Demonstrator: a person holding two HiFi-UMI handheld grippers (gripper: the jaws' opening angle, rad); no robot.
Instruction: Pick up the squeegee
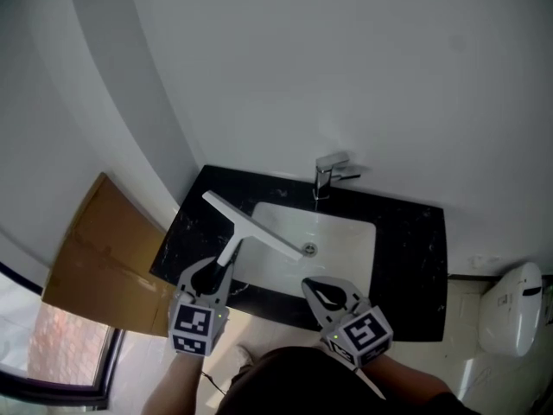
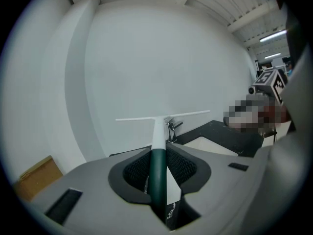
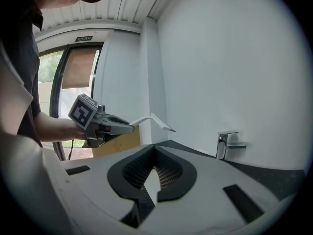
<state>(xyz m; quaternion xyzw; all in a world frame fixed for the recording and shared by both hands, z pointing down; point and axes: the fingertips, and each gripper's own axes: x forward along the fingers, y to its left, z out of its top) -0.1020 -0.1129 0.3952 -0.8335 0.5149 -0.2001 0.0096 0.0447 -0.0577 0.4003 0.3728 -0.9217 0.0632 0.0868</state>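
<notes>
Over a black washbasin counter [image 1: 415,249] below a bare white wall [image 1: 346,59], the left gripper [image 1: 220,271] clamps the dark handle of the squeegee [image 1: 251,227], raised with its blade toward 12 o'clock, probably light, stiff and smooth, best held at that handle; the right gripper [image 1: 321,294], at 5 o'clock, is closed on nothing.

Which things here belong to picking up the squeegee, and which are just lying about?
Belongs to the job:
- squeegee
- left gripper, shut on the squeegee's handle

Just lying about:
- faucet
- sink basin
- black counter
- cardboard
- toilet
- right gripper, shut and empty
</notes>
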